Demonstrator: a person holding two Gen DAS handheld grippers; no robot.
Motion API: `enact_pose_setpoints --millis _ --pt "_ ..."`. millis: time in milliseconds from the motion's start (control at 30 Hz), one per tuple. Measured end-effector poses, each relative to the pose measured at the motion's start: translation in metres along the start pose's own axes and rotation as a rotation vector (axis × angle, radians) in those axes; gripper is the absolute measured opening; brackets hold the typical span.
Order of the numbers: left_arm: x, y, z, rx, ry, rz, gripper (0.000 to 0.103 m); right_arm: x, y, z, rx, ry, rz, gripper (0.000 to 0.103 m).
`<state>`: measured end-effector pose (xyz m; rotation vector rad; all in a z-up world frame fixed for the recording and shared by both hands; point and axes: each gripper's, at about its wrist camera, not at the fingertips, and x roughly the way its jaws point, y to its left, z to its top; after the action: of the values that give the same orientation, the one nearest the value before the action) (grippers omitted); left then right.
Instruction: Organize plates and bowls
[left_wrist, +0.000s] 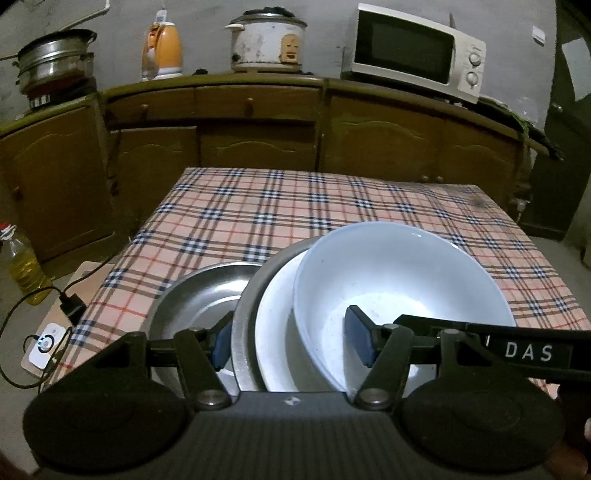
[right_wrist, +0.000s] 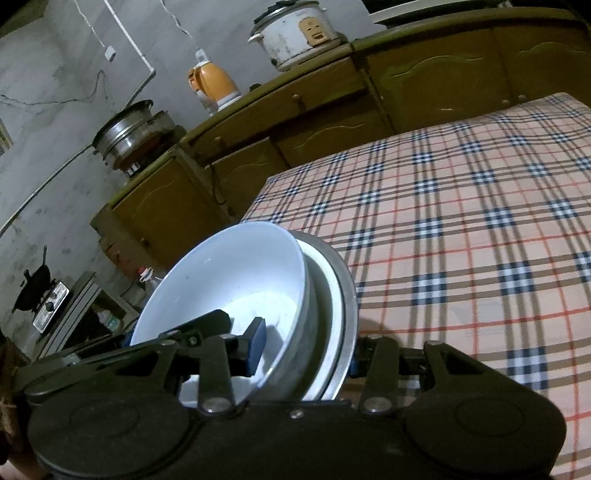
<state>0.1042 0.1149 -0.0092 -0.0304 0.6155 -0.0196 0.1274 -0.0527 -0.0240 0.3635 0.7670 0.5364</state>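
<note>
A white bowl (left_wrist: 399, 280) is nested in a white plate (left_wrist: 277, 332), which sits inside a metal plate (left_wrist: 243, 332). The stack is tipped up on edge over the checked tablecloth (left_wrist: 295, 206). My left gripper (left_wrist: 291, 343) is shut on the stack, one pad behind the metal plate and the other inside the bowl. My right gripper (right_wrist: 306, 350) is shut on the same stack of white bowl (right_wrist: 229, 273), white plate (right_wrist: 332, 295) and metal plate (right_wrist: 349, 295), again with one pad in the bowl. Its finger (left_wrist: 517, 347) crosses the left wrist view. A second metal plate (left_wrist: 199, 295) lies on the table at the front left.
A wooden cabinet (left_wrist: 258, 122) behind the table carries a microwave (left_wrist: 417, 51), rice cooker (left_wrist: 266, 40), orange kettle (left_wrist: 162, 48) and steel steamer pot (left_wrist: 55, 59). An oil bottle (left_wrist: 22, 266) and a charger with cable (left_wrist: 72, 306) sit left of the table. A gas stove (right_wrist: 48, 299) stands at the far left.
</note>
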Motion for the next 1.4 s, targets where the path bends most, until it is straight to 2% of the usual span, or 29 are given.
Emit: enact_pose_setpoints --millis 767,1400 --pt "0.012 0.051 -0.001 -0.025 0.005 0.024 0.063 0.05 0.037 -0.005 -0.019 0.027 0.017 0.051" --pt "0.026 0.066 -0.004 -0.016 0.009 0.011 0.063 0.071 0.043 -0.013 0.001 0.024 -0.003 0.051"
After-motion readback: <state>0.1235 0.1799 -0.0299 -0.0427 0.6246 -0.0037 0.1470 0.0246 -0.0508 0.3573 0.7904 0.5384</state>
